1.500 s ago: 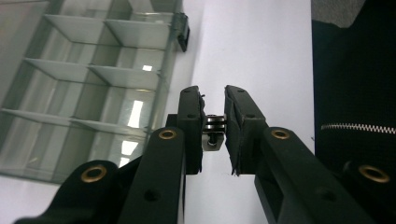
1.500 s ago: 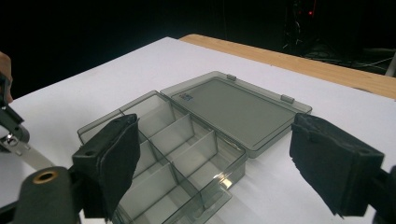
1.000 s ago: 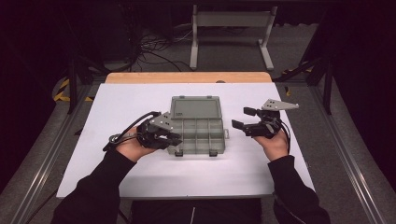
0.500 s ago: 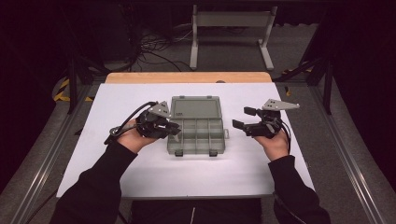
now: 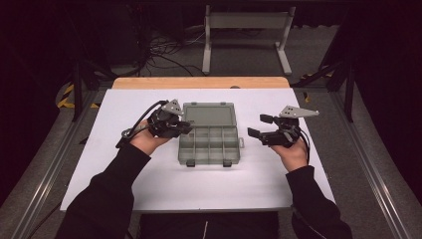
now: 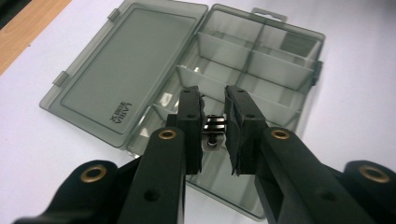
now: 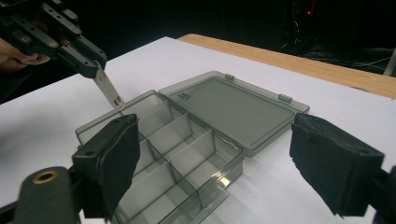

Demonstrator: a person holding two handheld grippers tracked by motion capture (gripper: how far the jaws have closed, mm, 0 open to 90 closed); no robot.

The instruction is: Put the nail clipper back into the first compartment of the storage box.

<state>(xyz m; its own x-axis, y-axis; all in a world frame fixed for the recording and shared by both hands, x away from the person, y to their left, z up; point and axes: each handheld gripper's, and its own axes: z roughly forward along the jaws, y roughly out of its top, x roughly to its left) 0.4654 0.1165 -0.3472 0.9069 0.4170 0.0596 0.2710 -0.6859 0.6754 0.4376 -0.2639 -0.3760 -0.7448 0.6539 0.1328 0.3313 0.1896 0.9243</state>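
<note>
Small metal piece half hidden between nearly closed left fingers, compartment box lid open, compartments look bare, right fingers wide apart, holding nothing

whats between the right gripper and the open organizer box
Bare white table in the high view: the right gripper hangs open beside the organizer box, with nothing in that stretch.

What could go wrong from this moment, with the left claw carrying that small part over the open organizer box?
The left claw pinches a small flat metal part by one end, above the open organizer box; a slip could drop it into the wrong compartment or onto the table. The right claw stands open and apart from the box, so nothing steadies the box if the part catches a divider.
</note>
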